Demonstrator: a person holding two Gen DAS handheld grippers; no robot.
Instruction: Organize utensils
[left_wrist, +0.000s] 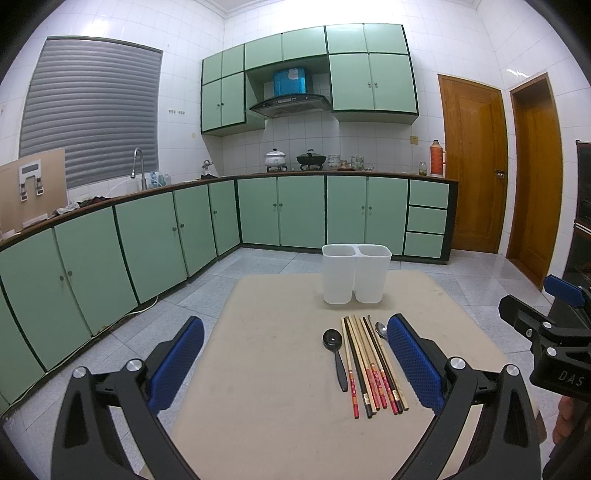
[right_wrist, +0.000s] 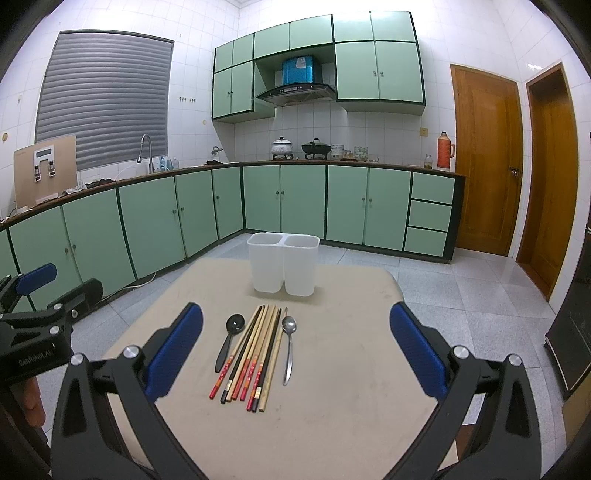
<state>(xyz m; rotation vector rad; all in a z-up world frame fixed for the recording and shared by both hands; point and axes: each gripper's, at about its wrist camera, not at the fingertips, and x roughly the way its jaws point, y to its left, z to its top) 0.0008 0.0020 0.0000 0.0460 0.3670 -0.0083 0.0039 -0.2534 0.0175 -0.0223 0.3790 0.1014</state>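
Observation:
On the beige table (left_wrist: 266, 387) lie a black spoon (left_wrist: 337, 354), a row of several chopsticks (left_wrist: 373, 369) and a metal spoon (left_wrist: 381, 329), partly hidden by my left gripper's right finger. A white two-compartment holder (left_wrist: 355, 273) stands upright beyond them, empty as far as I can see. My left gripper (left_wrist: 295, 358) is open and empty, above the table near the utensils. In the right wrist view the black spoon (right_wrist: 229, 341), chopsticks (right_wrist: 255, 354), metal spoon (right_wrist: 289, 347) and holder (right_wrist: 283, 264) lie ahead. My right gripper (right_wrist: 295, 350) is open and empty above them.
The table (right_wrist: 332, 406) stands in a kitchen with green cabinets (left_wrist: 147, 236) along the far wall and left side. Wooden doors (left_wrist: 476, 166) are at the right. A dark cabinet (right_wrist: 576, 332) stands right of the table. Tiled floor surrounds the table.

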